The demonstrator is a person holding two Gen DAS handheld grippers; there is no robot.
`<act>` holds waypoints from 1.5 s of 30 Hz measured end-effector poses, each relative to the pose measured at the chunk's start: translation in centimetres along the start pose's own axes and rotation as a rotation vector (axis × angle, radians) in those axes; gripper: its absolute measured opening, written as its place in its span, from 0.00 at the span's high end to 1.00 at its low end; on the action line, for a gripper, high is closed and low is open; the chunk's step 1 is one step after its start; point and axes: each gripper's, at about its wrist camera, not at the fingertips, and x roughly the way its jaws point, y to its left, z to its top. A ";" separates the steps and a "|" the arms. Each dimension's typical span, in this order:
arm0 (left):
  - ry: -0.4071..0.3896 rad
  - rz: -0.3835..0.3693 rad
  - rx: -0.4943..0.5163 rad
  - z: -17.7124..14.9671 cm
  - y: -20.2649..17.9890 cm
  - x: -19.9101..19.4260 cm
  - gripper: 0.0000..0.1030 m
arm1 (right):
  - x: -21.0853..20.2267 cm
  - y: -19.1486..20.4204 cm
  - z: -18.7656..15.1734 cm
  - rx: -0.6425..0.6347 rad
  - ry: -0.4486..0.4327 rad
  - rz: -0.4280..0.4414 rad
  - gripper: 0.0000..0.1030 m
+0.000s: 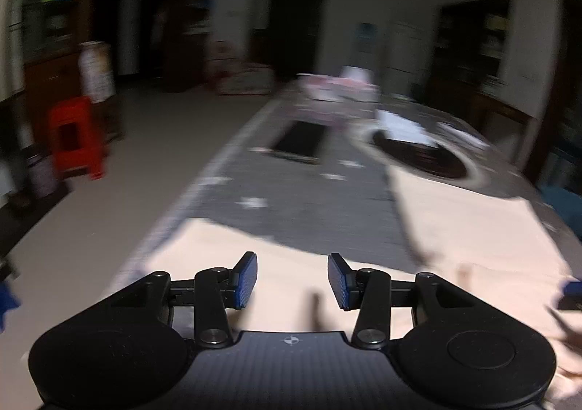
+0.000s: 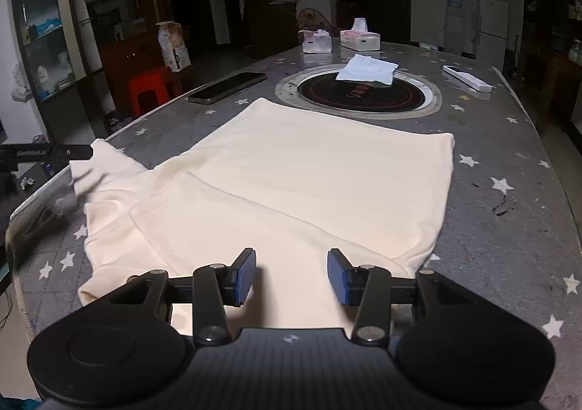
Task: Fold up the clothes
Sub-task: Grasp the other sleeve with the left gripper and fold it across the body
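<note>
Right wrist: tissues [image 2: 359, 24] in box [image 2: 360, 40].

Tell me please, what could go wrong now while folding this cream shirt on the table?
1. The phone lies close to the cream shirt; a swung fold could push it toward the table edge.
2. The left sleeve reaches the table edge and may slip off.
3. Both hand-held grippers, left and right, are open and hold nothing, and the left view is blurred, so a hurried grasp could miss.
</note>
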 end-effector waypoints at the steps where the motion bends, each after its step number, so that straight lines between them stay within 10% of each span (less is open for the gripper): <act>1: -0.001 0.037 -0.014 0.1 0.8 0.2 0.55 | 0.0 0.1 0.0 0.000 0.001 0.003 0.57; 13: 0.057 0.181 -0.120 -0.2 5.4 3.6 0.54 | -0.8 0.6 0.0 0.005 -0.019 0.007 0.57; 18: 0.031 0.168 -0.148 -0.2 5.7 3.5 0.89 | -1.4 0.4 -0.1 0.016 -0.030 0.001 0.57; 21: 0.010 0.136 -0.169 0.4 5.6 2.9 0.92 | -1.8 0.1 -0.2 0.028 -0.042 -0.004 0.57; 34: -0.186 -0.363 -0.030 5.4 -7.2 -5.6 0.93 | -4.5 -1.3 -1.2 0.083 -0.108 -0.025 0.57; 45: -0.078 -0.701 0.146 1.4 -18.2 -6.5 0.92 | -6.4 -3.9 -2.9 0.167 -0.139 -0.071 0.57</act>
